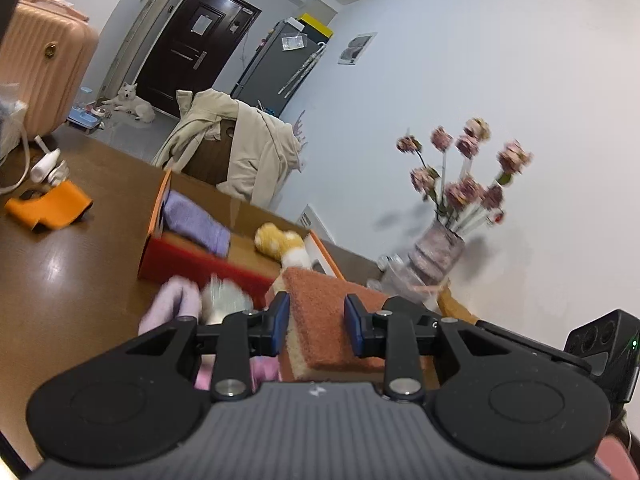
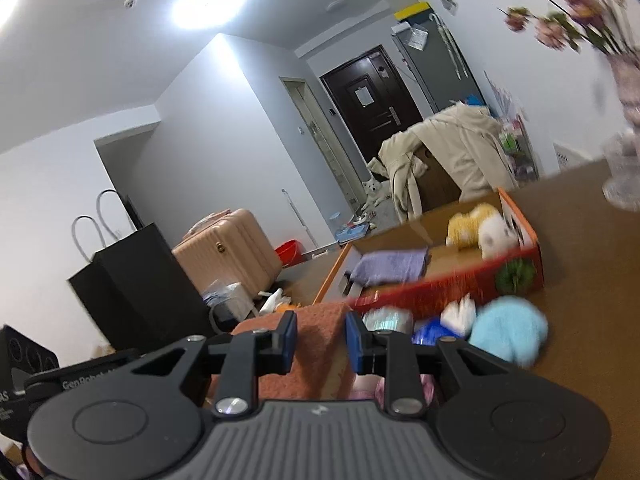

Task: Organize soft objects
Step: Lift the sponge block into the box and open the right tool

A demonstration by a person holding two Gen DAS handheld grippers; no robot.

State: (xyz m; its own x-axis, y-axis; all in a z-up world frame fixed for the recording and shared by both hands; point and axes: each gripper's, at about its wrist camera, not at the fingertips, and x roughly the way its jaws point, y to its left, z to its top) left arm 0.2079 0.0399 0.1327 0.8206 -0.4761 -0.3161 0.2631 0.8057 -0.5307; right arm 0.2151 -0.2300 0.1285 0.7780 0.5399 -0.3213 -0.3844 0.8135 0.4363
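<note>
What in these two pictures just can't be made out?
- Left view: the pale fuzzy thing beside the box is motion-blurred.
- Left view: the flowers are smeared.
- Right view: the blue item beside the blue plush is blurred and partly covered.
- Both views: the orange towel's lower part hides behind the left gripper and right gripper.

My left gripper (image 1: 317,326) pinches the rust-orange towel (image 1: 320,312) between its blue pads, held above the brown table (image 1: 80,248). Just beyond it sits the red box (image 1: 208,264), holding a folded purple cloth (image 1: 196,222) and a yellow plush toy (image 1: 280,244); a blurred vase of flowers (image 1: 438,248) stands to the right
</note>
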